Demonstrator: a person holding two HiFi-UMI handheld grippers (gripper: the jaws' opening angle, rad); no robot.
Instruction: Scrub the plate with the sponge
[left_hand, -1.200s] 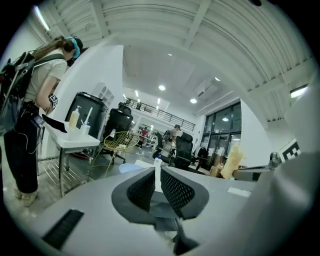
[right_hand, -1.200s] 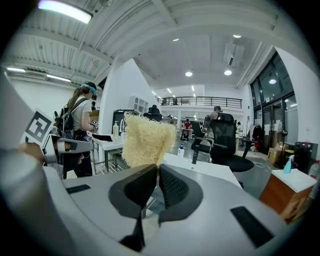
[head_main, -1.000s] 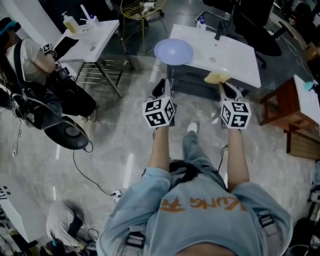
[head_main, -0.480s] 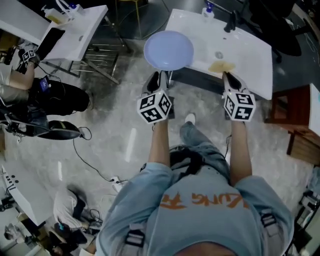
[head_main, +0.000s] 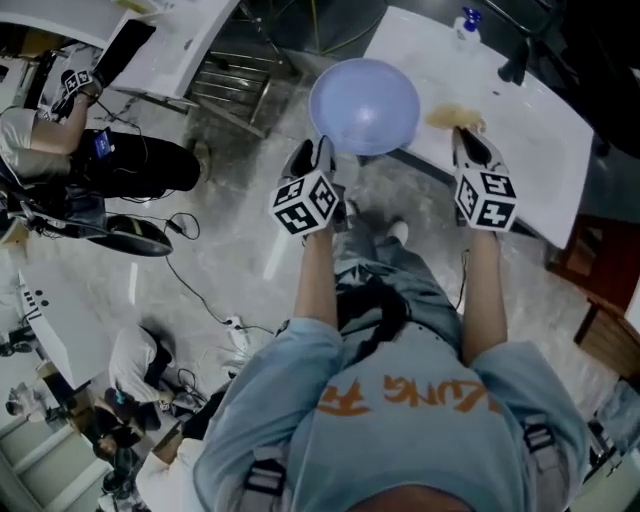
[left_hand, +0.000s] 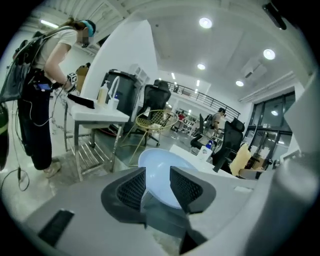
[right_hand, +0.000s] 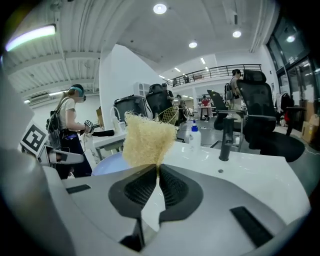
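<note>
A pale blue plate (head_main: 363, 105) lies at the left end of the white sink counter (head_main: 530, 130). Its near rim sits between the jaws of my left gripper (head_main: 318, 155). In the left gripper view those jaws are opening, and a gap shows beside the plate (left_hand: 157, 167) on each side of the left gripper (left_hand: 157, 187). My right gripper (head_main: 468, 140) is shut on a yellow fibrous sponge (head_main: 452, 117), held just right of the plate over the counter. In the right gripper view the sponge (right_hand: 147, 140) stands upright out of the right gripper (right_hand: 157, 175).
A dark faucet (head_main: 517, 62) and a soap bottle (head_main: 466, 22) stand at the counter's far side. A second white sink table (head_main: 170, 50) is at the far left, with another person (head_main: 100, 160) beside it. Cables lie on the floor. Wooden furniture (head_main: 600, 290) is at the right.
Both grippers have moved forward to the sink counter with the plate and the sponge. The plate now overlaps the counter's left end, and the sponge is closer to the plate.
</note>
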